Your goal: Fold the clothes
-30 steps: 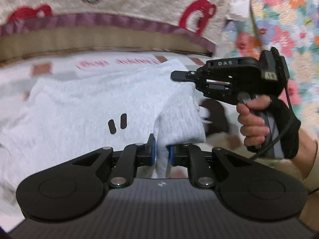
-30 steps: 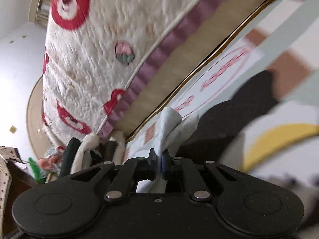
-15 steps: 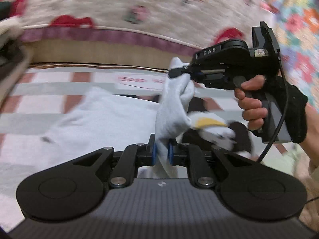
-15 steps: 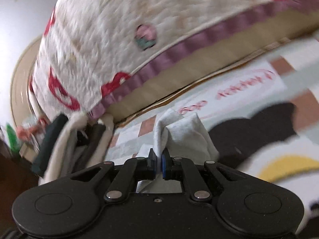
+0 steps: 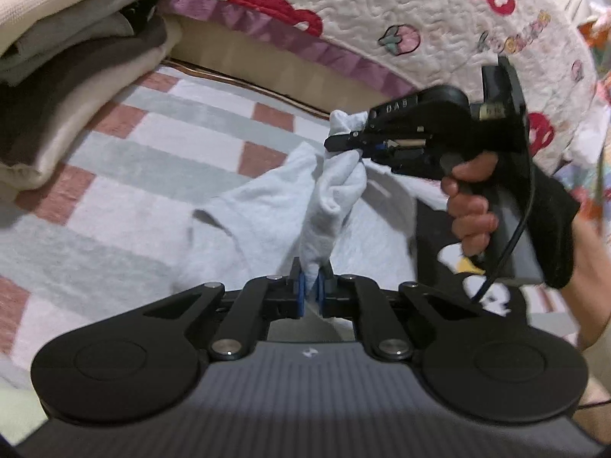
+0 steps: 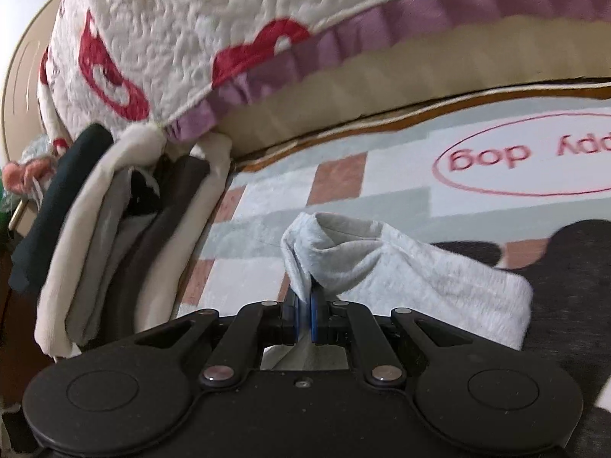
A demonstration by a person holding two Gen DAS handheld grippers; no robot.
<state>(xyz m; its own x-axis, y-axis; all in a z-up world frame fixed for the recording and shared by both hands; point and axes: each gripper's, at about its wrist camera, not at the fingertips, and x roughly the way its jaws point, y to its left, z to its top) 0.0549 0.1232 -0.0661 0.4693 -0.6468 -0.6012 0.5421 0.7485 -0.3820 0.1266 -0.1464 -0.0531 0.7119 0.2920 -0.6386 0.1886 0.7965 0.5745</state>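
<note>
We see the left gripper [image 5: 311,289] with its jaws clamped on a fold of the pale grey garment [image 5: 267,206], having just closed a little tighter. Beyond it, the right gripper [image 5: 345,139], held in a hand [image 5: 471,206], pinches the same bunched edge. Left of the garment sits a stack of folded clothes [image 5: 72,61] on the checked rug [image 5: 160,141].

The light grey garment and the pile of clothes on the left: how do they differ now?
The light grey garment is one loose, pale piece, pinched by the left claw and the right claw, partly lifted. The pile of clothes is folded, stacked, untouched, and mixes cream, grey and dark layers. Both rest on the checked mat.
</note>
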